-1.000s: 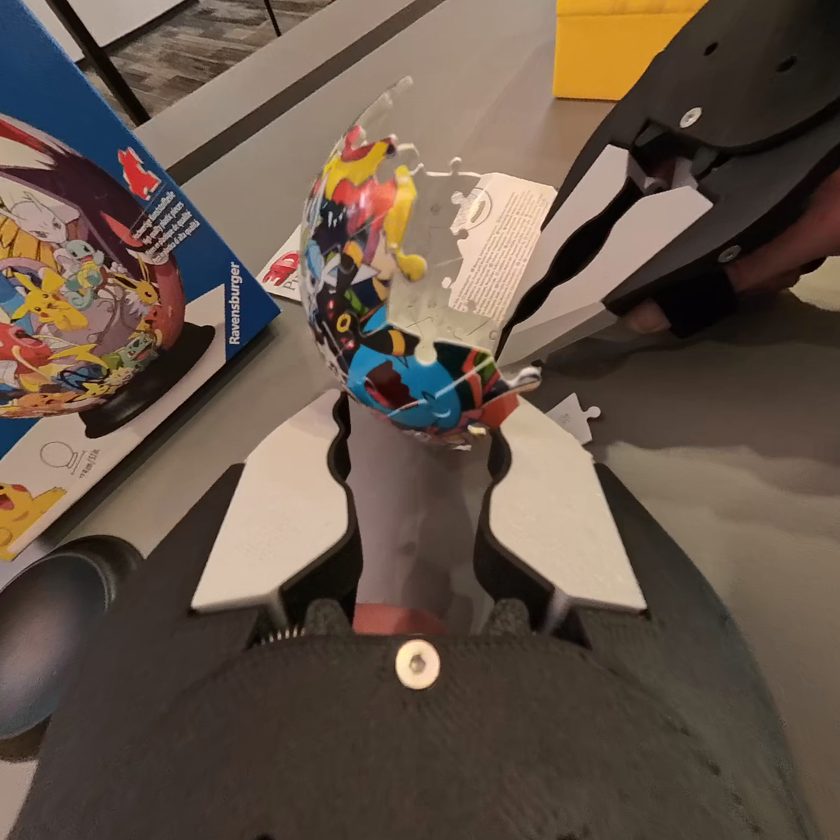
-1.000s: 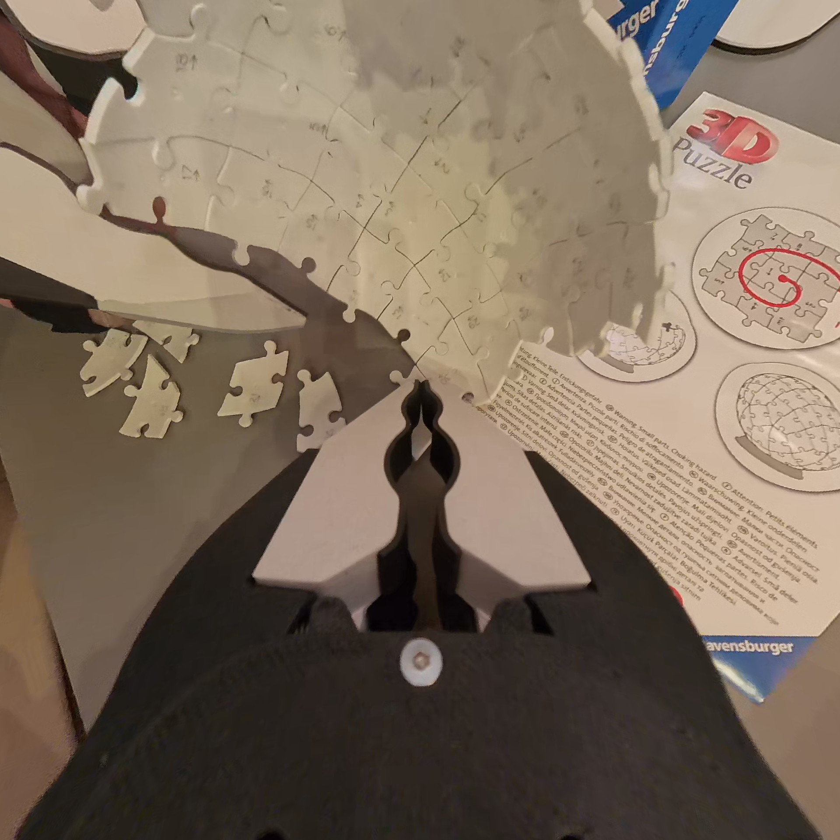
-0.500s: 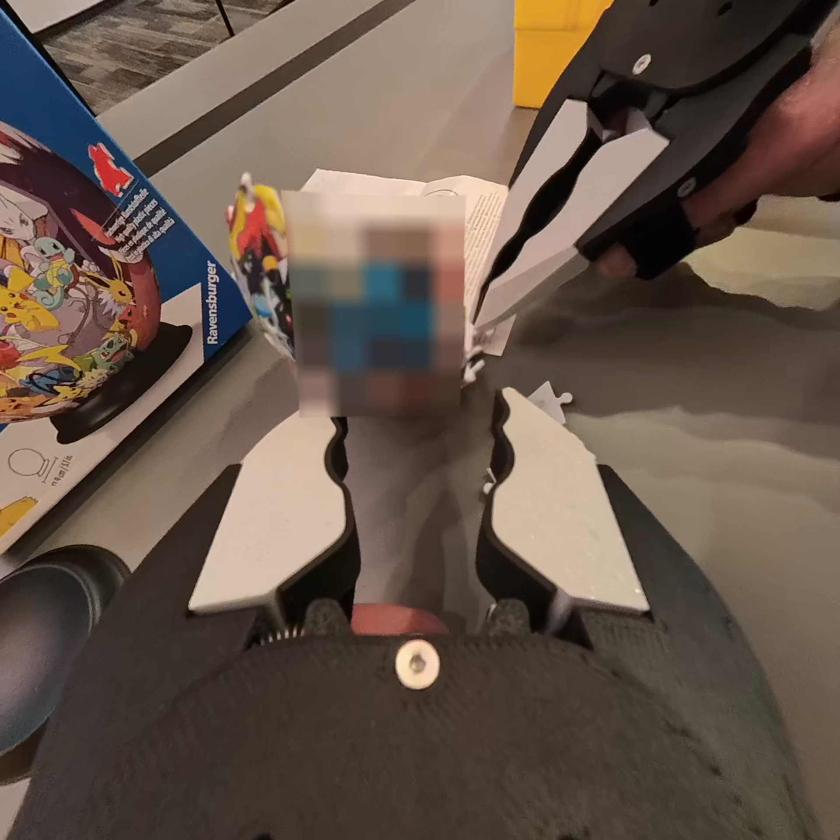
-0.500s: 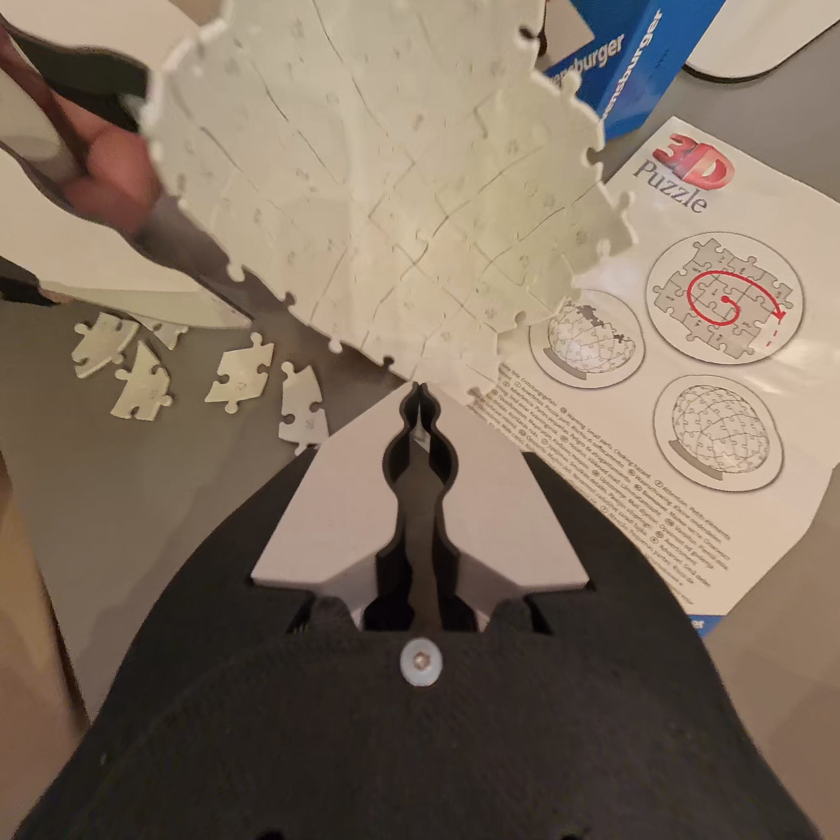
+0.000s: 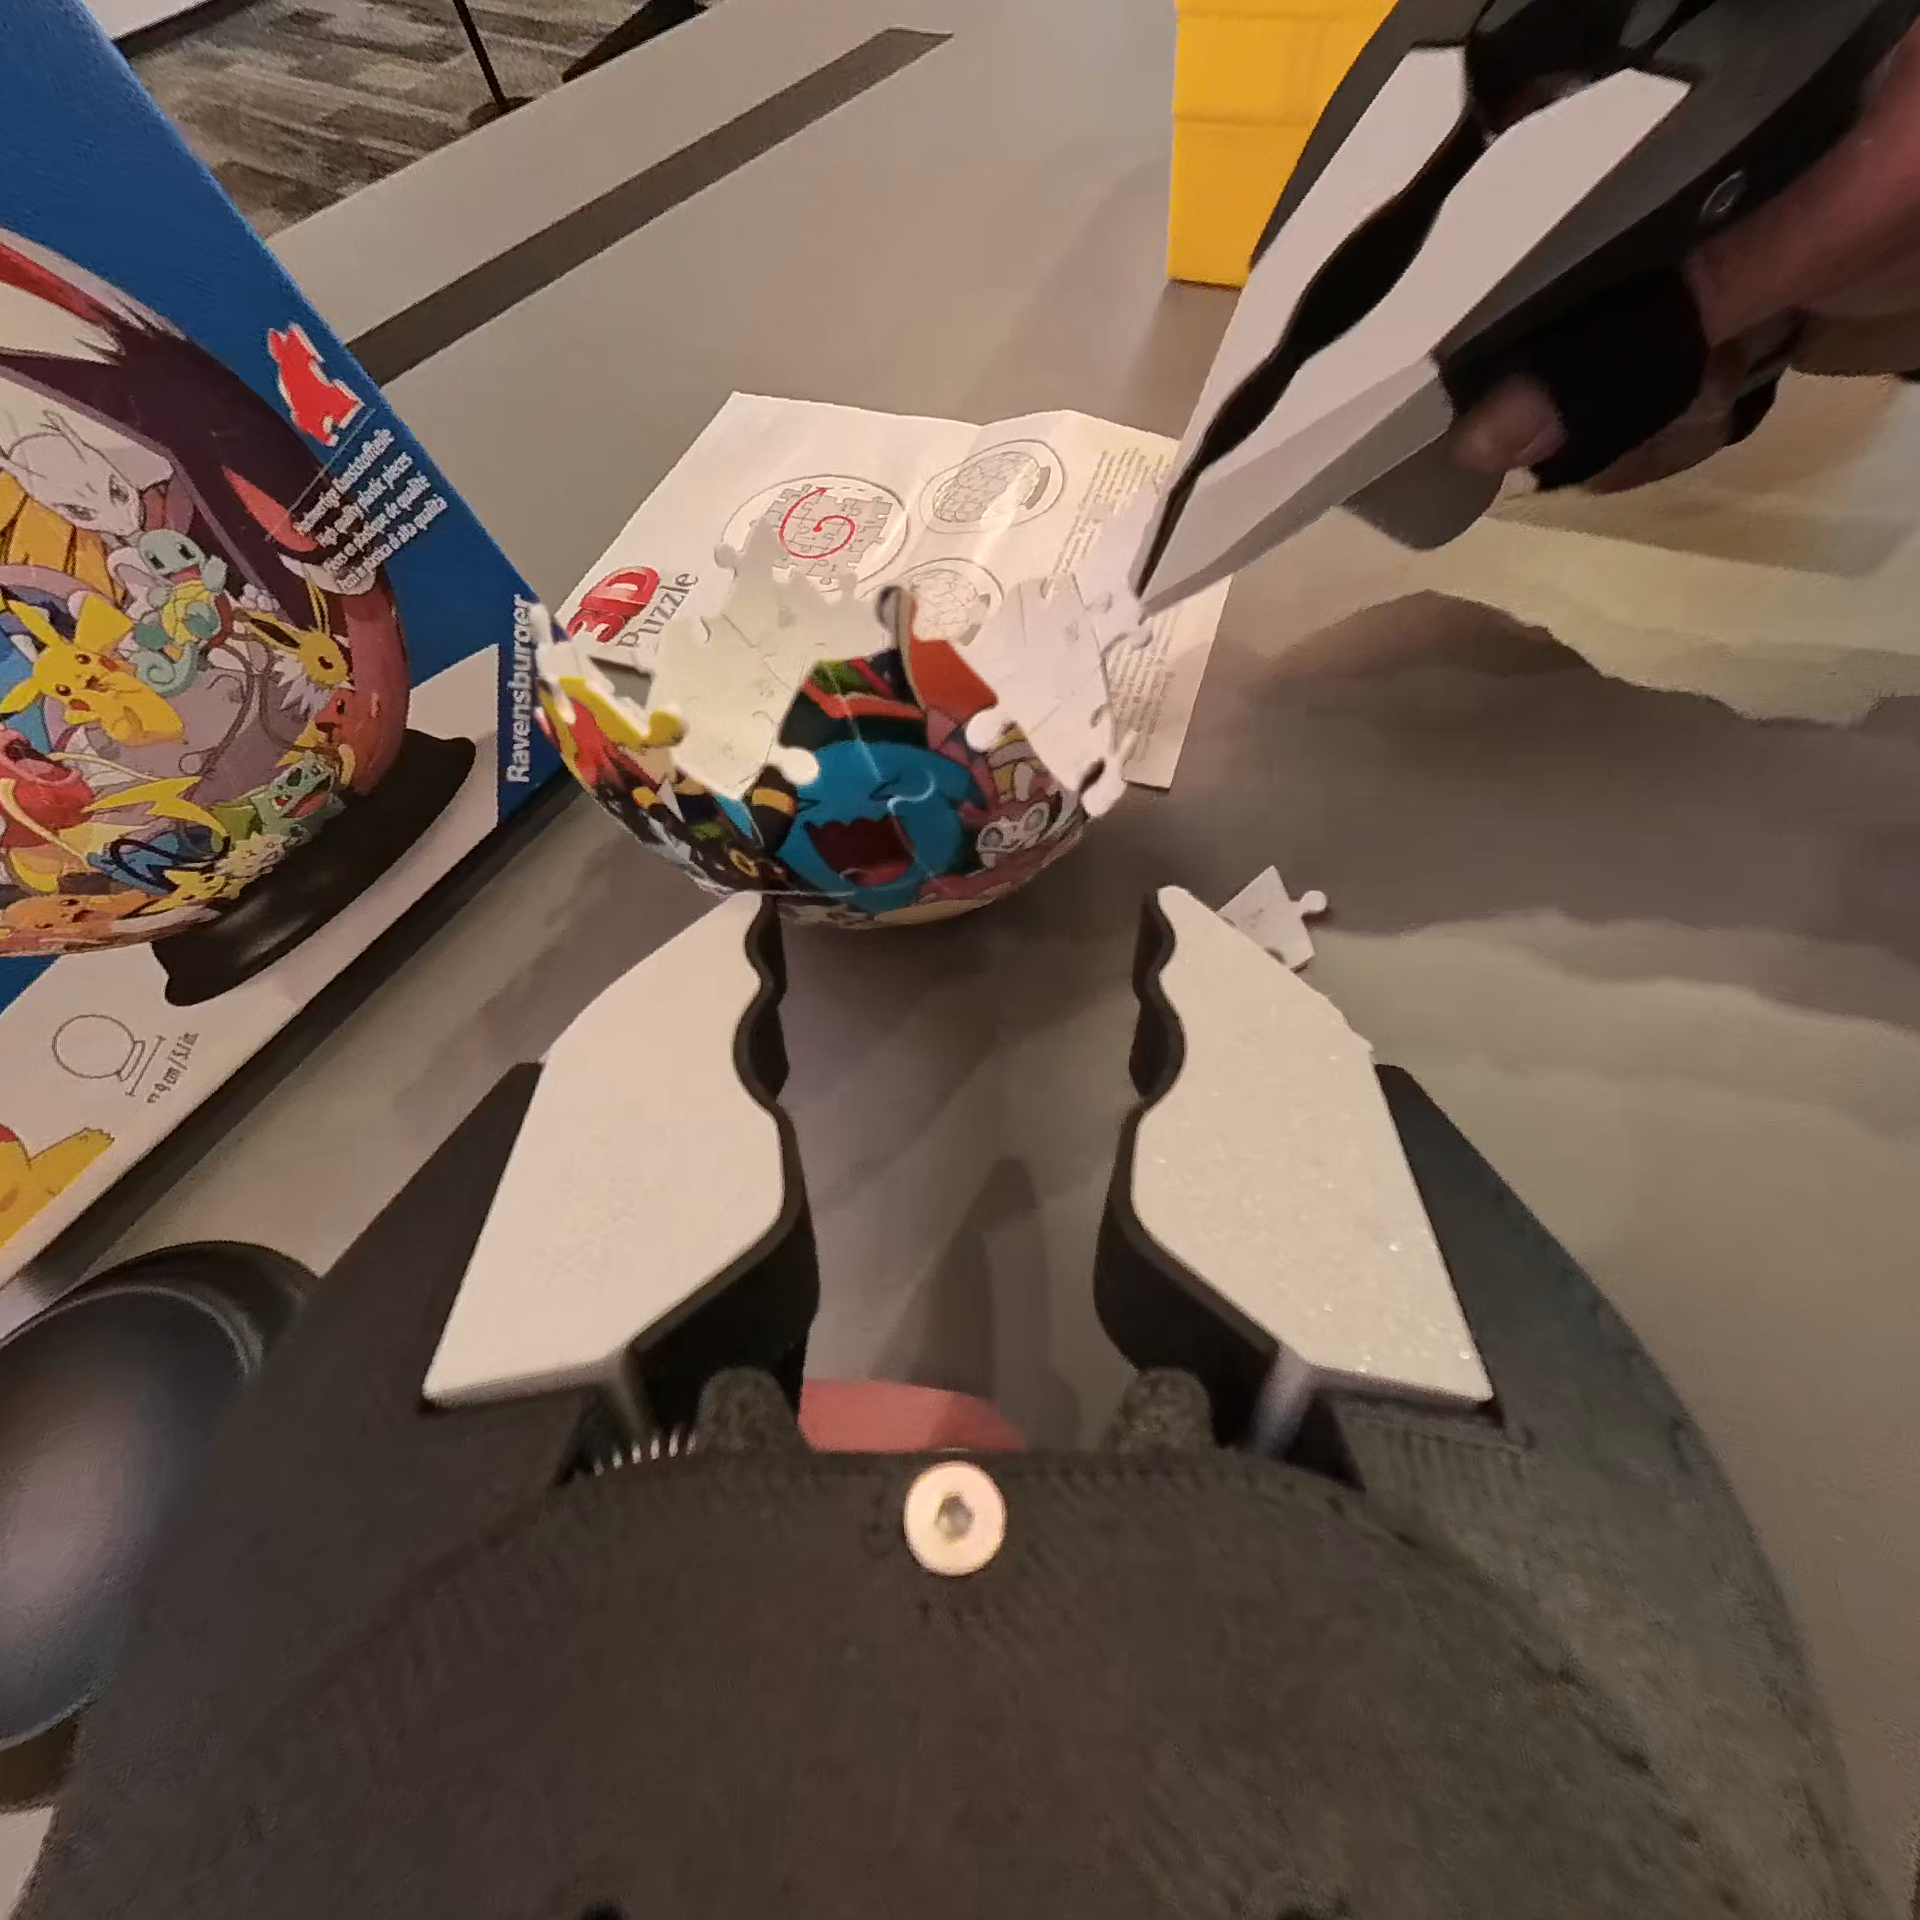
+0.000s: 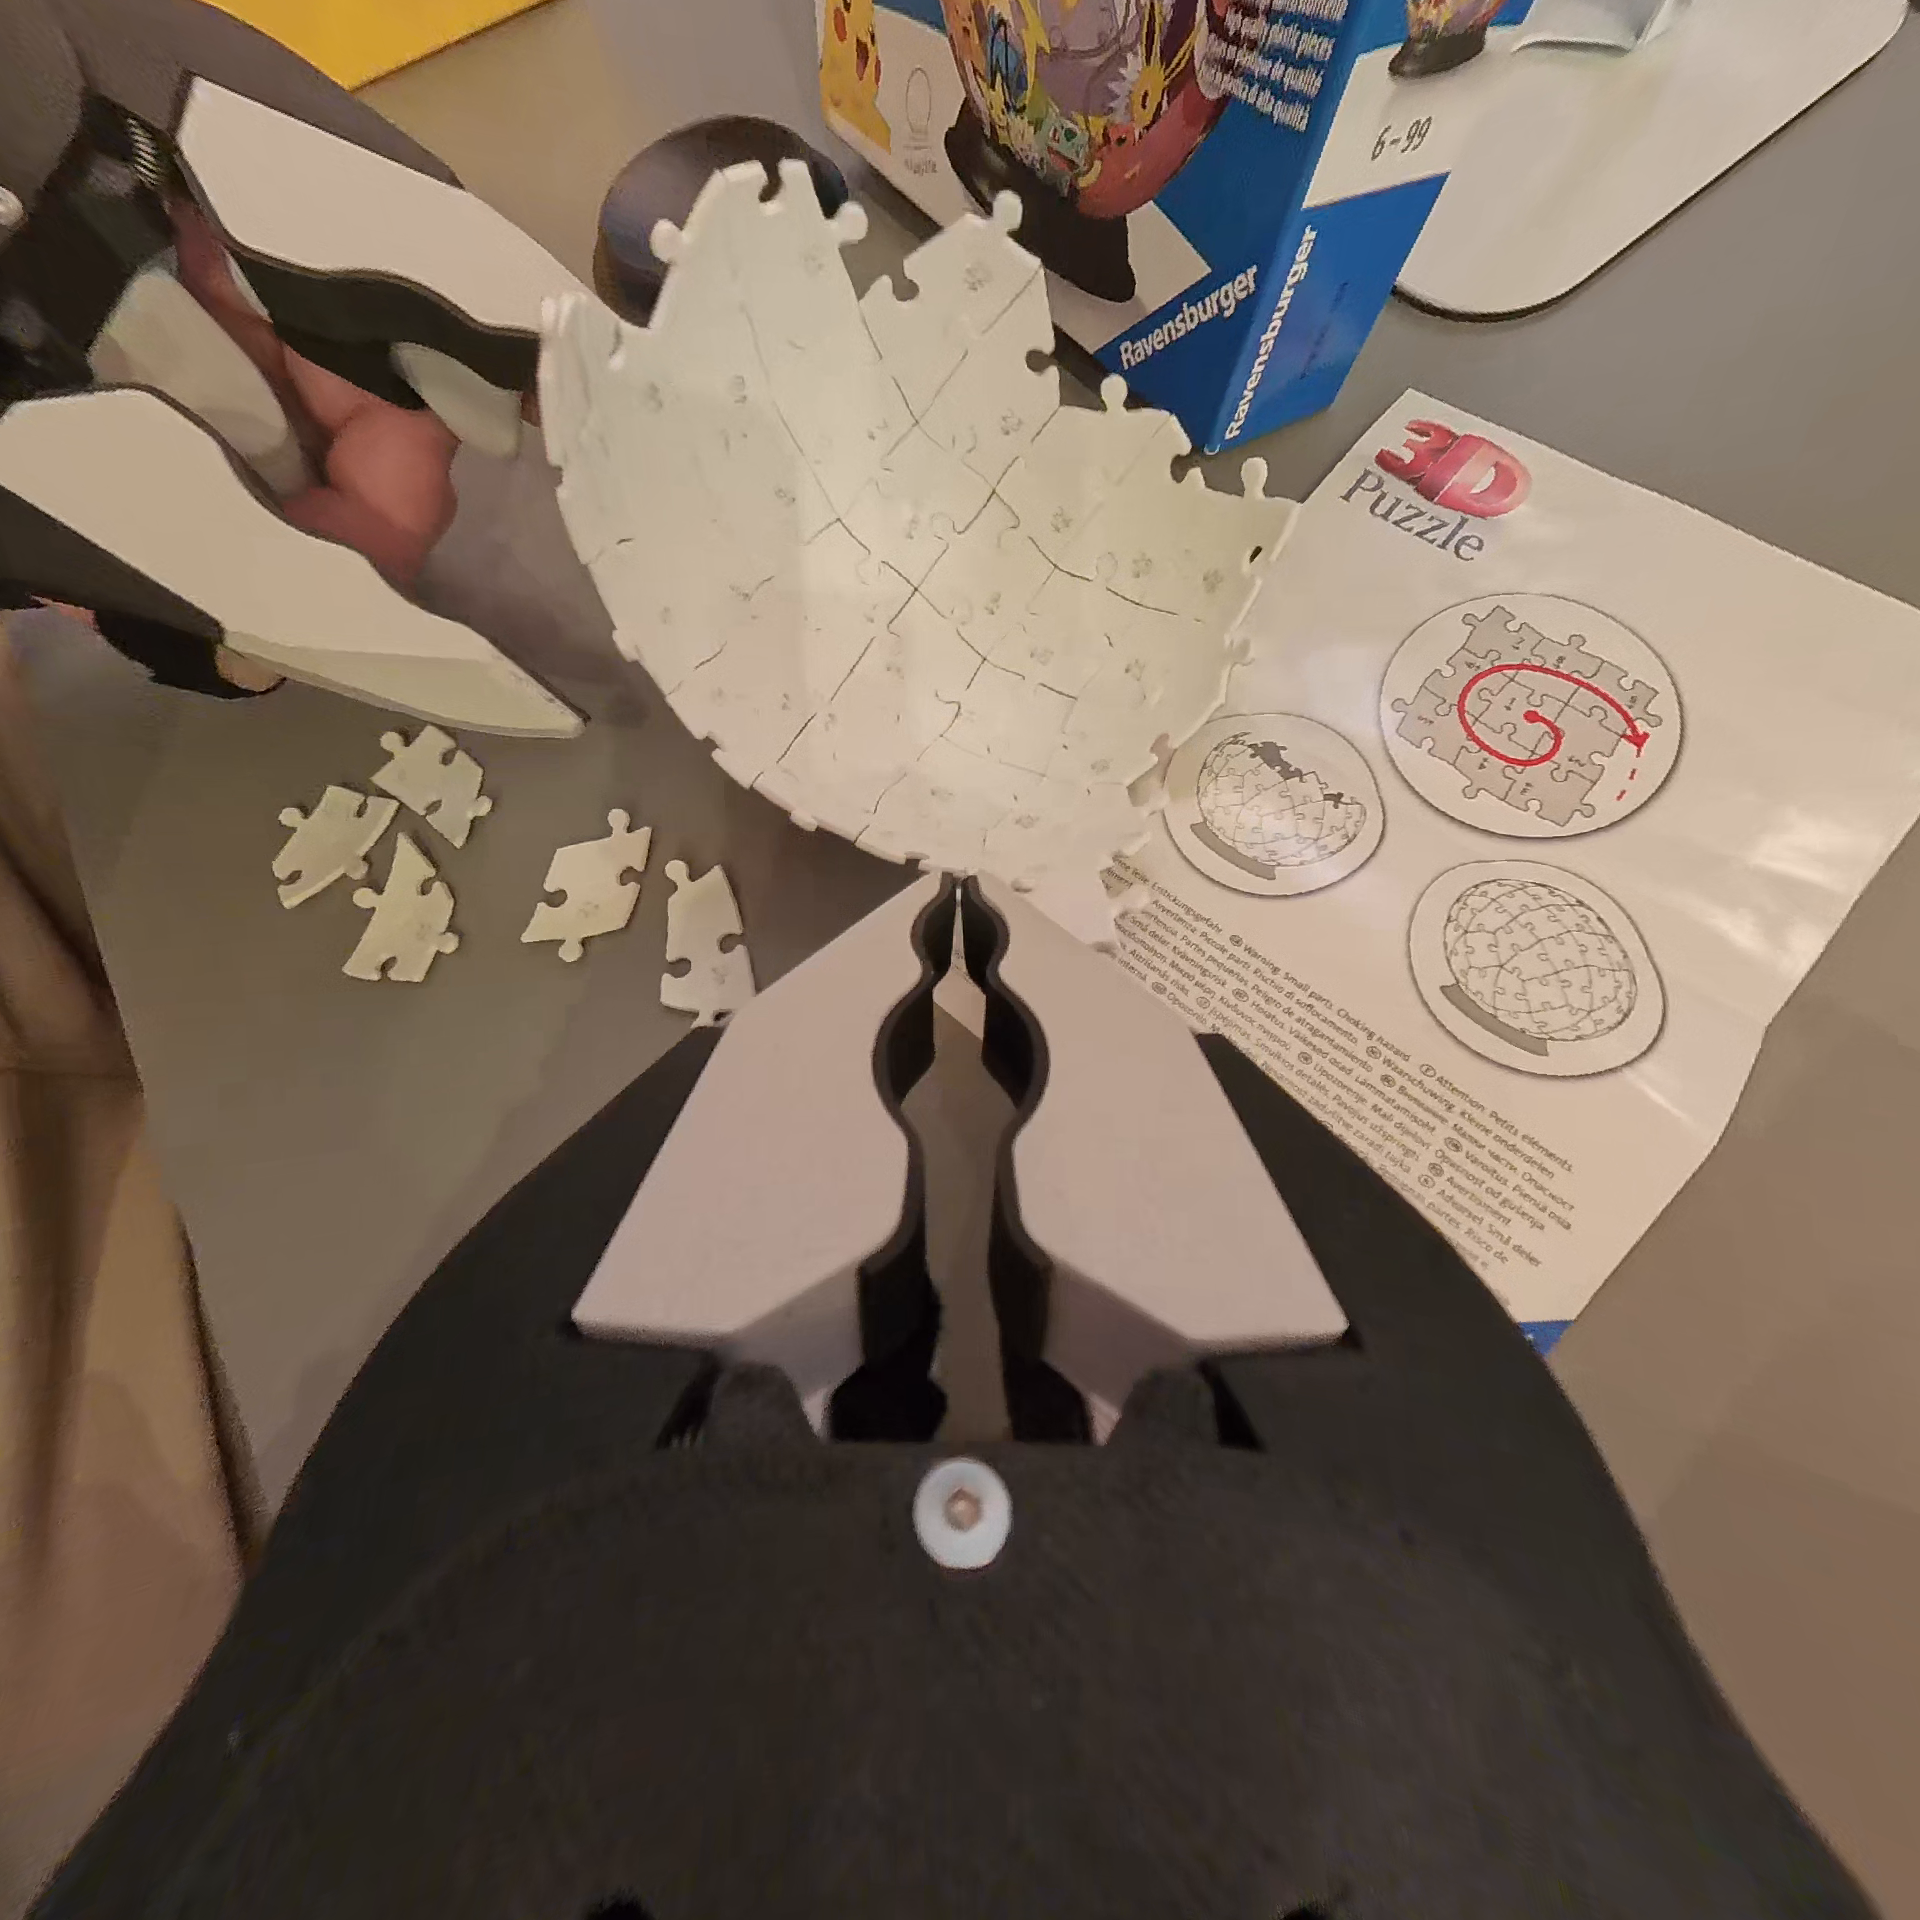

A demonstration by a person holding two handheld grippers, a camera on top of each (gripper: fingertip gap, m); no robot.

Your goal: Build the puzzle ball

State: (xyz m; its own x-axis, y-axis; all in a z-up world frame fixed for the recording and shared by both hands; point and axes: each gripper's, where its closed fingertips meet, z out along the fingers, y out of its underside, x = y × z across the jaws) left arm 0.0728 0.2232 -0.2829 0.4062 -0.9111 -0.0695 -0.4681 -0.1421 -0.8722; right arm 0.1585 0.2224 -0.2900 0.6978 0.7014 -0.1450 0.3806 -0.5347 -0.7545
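Your right gripper is pinched thin on the rim of the half-built puzzle ball, so the whole shell depends on one edge piece; keep that pinch steady and do not twist, since in my judgement a turn at the wrist could pop the interlocked tabs apart. Your left gripper stands wide and holds nothing, its fingertips just short of the shell's coloured underside. The step in hand looks like settling the shell on the worktop so a piece can go in; whether the bottom already touches the grey surface cannot be told from either view. Lower it level, opening upward, then free the rim only once it rests. The shell is a bowl of roughly half a sphere: plain white inside with faint marks on each piece, bright cartoon print outside, and a jagged rim of knobs and notches with one deep gap. It sits toward the middle of the worktop, over the near edge of the instruction sheet, with the blue box toward the left side. Five loose pieces lie white side up near the worktop's edge by your left gripper; reach for one of those next, I would suggest.
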